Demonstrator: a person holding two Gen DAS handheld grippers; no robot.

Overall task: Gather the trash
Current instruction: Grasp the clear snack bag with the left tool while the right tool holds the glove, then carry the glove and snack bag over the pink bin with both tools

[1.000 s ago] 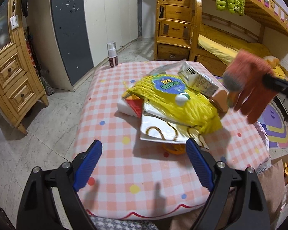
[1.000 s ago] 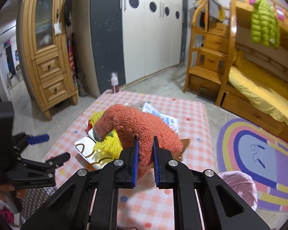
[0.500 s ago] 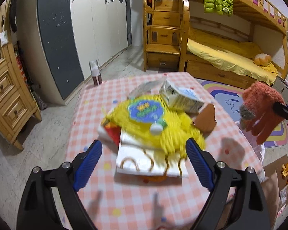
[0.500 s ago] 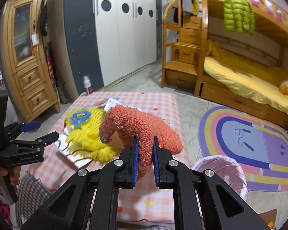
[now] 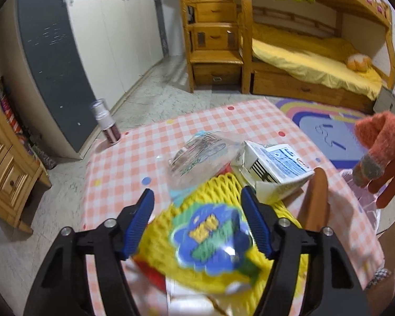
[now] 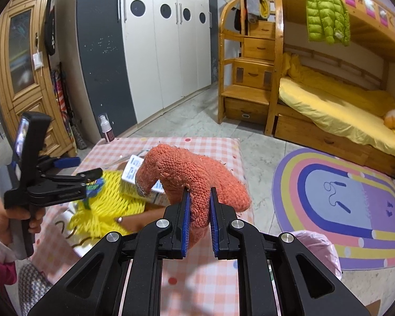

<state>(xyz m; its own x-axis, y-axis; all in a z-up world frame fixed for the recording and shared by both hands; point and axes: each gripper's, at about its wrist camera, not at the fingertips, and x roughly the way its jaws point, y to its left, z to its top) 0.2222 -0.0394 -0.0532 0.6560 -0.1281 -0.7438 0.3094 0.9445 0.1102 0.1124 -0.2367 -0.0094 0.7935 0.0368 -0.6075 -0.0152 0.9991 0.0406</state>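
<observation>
A: Item 1, left gripper?
B: Lower centre of left wrist view. Jaws closing, not yet pinching; yellow foam net lies between and below them, blurred. 1 s ago it sat wide open, well back from the pile; since then it has come in over the net. Reads as a grab starting.

A: Item 2, right gripper?
B: Bottom centre of right wrist view. Jaws pressed on the orange glove, same as 1 s ago. Glove was over the table then; now it hangs near the table's right edge, above the pink-lined bin at lower right. Prob. a drop next; not released yet.

A: Item 3, trash left on table?
B: 4 pcs seen, mid-frame in left wrist view: the net, a white carton touching its upper right, a clear plastic wrapper just behind, a brown scrap to the right. Paper under the net, too blurred to tell.

A: Misc?
B: Spray bottle upright at table's far-left corner. Prob. not trash.
</observation>
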